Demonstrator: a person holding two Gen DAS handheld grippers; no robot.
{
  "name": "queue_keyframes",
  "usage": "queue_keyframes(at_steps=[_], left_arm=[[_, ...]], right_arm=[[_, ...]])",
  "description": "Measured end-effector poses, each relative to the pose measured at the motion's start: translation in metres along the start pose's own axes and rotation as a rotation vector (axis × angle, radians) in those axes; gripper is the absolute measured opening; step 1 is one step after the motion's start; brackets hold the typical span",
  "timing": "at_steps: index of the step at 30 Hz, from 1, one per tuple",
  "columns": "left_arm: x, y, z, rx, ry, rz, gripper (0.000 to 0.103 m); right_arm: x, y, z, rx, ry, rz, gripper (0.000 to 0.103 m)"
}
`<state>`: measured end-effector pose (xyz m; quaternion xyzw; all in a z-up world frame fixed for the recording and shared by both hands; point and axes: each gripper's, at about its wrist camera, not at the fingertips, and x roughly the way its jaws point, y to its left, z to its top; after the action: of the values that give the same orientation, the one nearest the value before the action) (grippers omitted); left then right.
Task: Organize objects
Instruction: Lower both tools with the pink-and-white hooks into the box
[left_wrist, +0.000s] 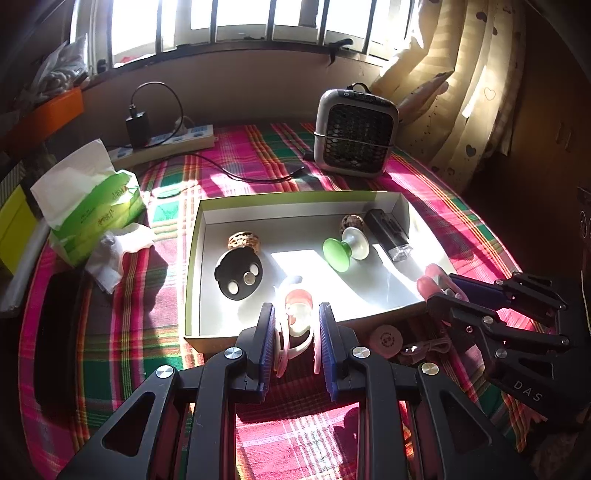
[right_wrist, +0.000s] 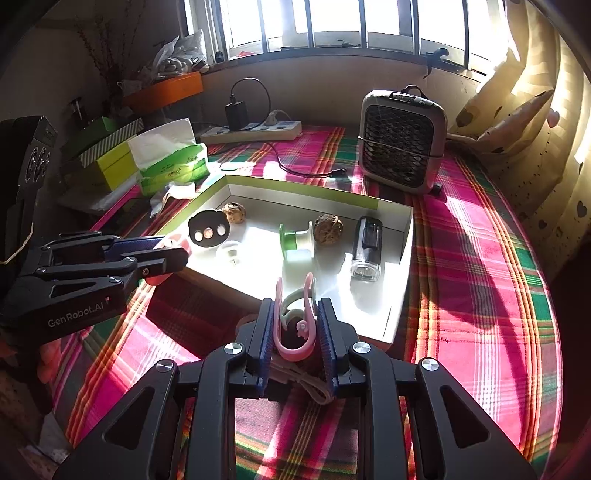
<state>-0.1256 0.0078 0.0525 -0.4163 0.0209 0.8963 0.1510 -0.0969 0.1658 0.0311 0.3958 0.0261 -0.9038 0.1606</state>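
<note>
While both grippers are hanging over the near edge of the box, the scene is reading like this:

Left gripper (left_wrist: 297, 325): jaws nearly closed, clamping a pink-and-white clip-like item (left_wrist: 295, 317); it is hovering at the box's near wall, probably so the piece can drop straight inside.

Right gripper (right_wrist: 295, 321): jaws narrow too, pinching a pink looped piece (right_wrist: 295, 332) with a pale ring on it; what exactly it is, the glare is making hard to tell. It is waiting over the box's near corner.

Box (left_wrist: 195, 236): a shallow open cardboard tray lying on the plaid cloth (left_wrist: 258, 155), serving as the collecting place.

Box contents: a black disc with three round cells (left_wrist: 239, 275), a green-and-white spool (left_wrist: 345, 247), a black flashlight (left_wrist: 388, 236), and two brown woven balls (right_wrist: 328, 229), all lying apart from one another.

Still outside: a round pinkish disc (left_wrist: 386, 339) and a small cable, sitting on the cloth just beside the box's near wall.

Bystanders: a tissue pack (left_wrist: 96, 214), a power strip (left_wrist: 173, 142) and a small fan heater (left_wrist: 354, 133) are standing well clear.
</note>
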Motion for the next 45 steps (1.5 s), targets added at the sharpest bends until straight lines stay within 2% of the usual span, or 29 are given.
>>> queue_keyframes(at_steps=[16,33,45], left_arm=[[0.031,0.005,0.027,-0.016,0.027,-0.01,0.021],[0.065,0.005,0.059,0.004,0.054,-0.002,0.021],[0.088,0.002,0.069,0.02,0.083,-0.004,0.021]], right_arm=[[0.022,-0.022,0.016,0.022,0.035,-0.019,0.024],[0.042,-0.034,0.02,0.005,0.098,0.021,0.024],[0.054,-0.031,0.022,-0.047,0.147,0.034,0.024]])
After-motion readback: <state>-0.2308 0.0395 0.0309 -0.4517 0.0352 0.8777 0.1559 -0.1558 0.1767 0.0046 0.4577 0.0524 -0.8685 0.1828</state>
